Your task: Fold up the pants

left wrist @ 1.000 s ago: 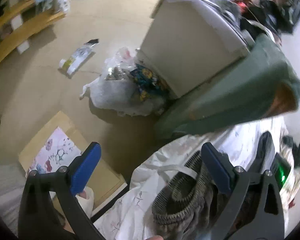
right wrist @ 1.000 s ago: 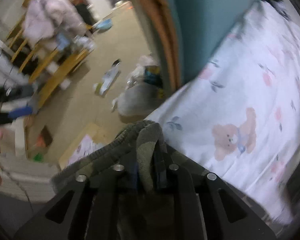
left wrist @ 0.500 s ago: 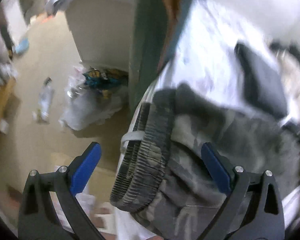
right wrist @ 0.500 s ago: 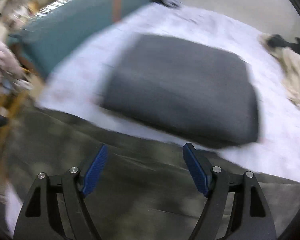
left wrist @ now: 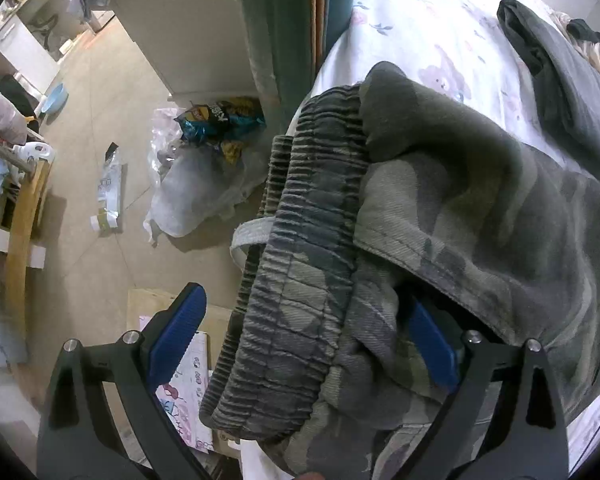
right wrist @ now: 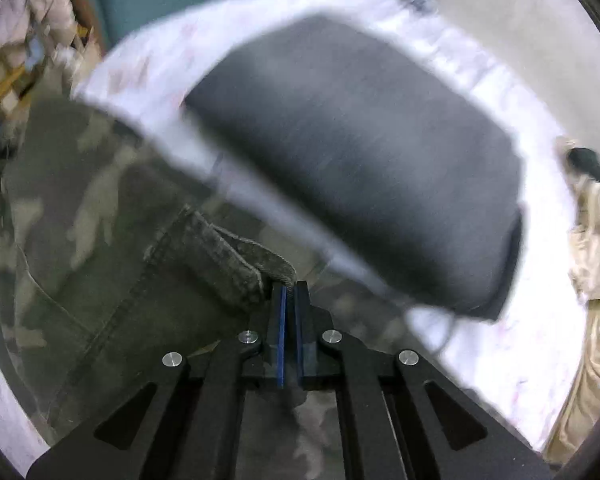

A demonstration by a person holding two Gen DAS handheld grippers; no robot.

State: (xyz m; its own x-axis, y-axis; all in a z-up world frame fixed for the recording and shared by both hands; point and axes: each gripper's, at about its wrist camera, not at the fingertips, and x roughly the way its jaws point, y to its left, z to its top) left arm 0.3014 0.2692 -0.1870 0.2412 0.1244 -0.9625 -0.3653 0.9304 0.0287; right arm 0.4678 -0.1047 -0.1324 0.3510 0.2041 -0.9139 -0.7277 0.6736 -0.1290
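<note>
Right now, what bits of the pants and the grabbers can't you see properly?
- Left wrist view: the pants bunch over the left gripper, covering part of its right finger; open jaws straddle the waistband.
- Left wrist view: the pant legs run off the bottom and right edges.
- Right wrist view: the right gripper is shut; cloth between its pads cannot be told.
- Right wrist view: motion blur smears the dark cushion and bed sheet.

Left claw [left wrist: 300, 340] points steeply downward, its blue-padded fingers [left wrist: 176, 328] spread wide apart; the right pad is partly hidden. Right claw [right wrist: 290, 300] also angles steeply down, its jaws having just closed, blue pads pressed nearly flat together at the tips
</note>
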